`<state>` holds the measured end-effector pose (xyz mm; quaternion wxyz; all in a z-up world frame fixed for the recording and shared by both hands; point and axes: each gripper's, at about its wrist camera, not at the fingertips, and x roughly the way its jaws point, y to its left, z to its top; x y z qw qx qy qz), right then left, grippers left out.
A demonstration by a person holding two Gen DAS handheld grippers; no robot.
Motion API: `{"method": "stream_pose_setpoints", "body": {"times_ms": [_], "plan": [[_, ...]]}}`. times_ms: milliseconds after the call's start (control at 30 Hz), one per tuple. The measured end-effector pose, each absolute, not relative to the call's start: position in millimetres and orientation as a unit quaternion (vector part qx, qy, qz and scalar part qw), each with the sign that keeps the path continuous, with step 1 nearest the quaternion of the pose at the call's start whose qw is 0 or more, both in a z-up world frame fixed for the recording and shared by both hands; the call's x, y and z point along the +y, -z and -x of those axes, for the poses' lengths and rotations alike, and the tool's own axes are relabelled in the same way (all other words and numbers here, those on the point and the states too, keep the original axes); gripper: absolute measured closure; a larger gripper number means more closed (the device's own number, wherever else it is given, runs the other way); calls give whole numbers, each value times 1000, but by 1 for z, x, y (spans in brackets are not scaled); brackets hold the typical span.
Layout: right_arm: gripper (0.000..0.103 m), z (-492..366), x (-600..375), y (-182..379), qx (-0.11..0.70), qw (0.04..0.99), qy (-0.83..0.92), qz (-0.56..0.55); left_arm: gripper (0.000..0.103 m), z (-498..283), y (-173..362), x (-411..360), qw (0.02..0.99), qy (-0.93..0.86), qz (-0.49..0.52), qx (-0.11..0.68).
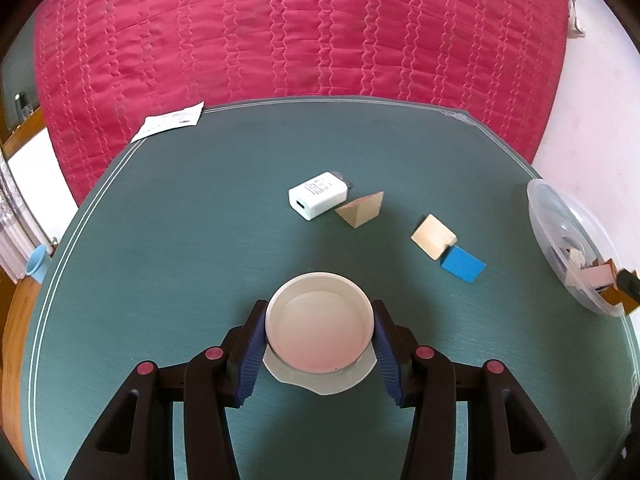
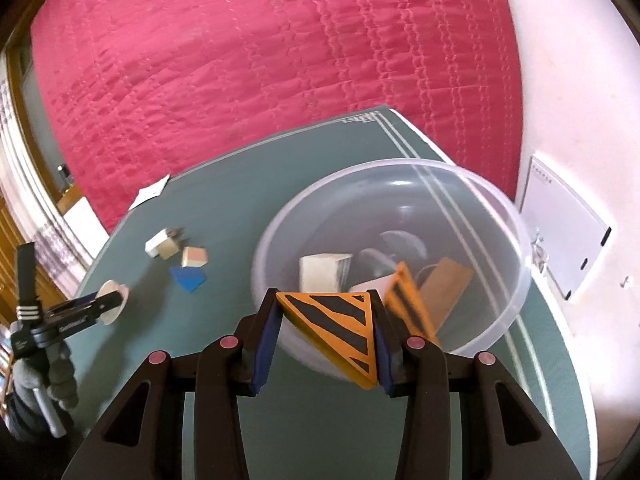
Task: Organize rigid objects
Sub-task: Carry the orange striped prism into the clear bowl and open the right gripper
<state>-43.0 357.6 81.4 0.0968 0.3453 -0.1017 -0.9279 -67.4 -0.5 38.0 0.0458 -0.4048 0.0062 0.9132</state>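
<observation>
Over the near rim of the clear plastic bowl (image 2: 460, 184), the right gripper (image 2: 326, 338) is clamped on an orange wedge with black stripes (image 2: 336, 324), its jaws pressed against both flanks of the block. The wedge hangs at the bowl's edge, not yet released, so this piece looks about to go in.

Several things already lie in the bowl: a second orange striped block (image 2: 406, 300), a pale wooden block (image 2: 322, 272), a brown flat plank (image 2: 446, 286), and what seems to be a white piece plus a rounded clear item behind them, too blurred to name. That makes at least four sorted items, likely five or six.

Across the green desk (image 1: 180, 240), the left gripper (image 1: 320, 336) is closed on a white round dish (image 1: 320, 320), one pad on each side of its rim; a second white piece shows beneath it, though whether it is a lid or a base I cannot tell. The dish sits near the front of the desk, well apart from the bowl.

Still loose on the desk are four things: one white charger (image 1: 318, 196), one wooden triangular block (image 1: 362, 210) touching it, one pale wooden square block (image 1: 432, 236), and one blue block (image 1: 462, 264) just beside that. A paper slip (image 1: 170, 122) lies at the far corner.

My judgement is that the job stands roughly halfway: two items in hand, four waiting.
</observation>
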Motion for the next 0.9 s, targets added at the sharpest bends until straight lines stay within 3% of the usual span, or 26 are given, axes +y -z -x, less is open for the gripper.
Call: {"method": "stream_pose_setpoints", "body": {"times_ms": [900], "plan": [[61,99,405,-97,-125,27,943,-308,51,62,-50,44,81,-914,396,41]]}}
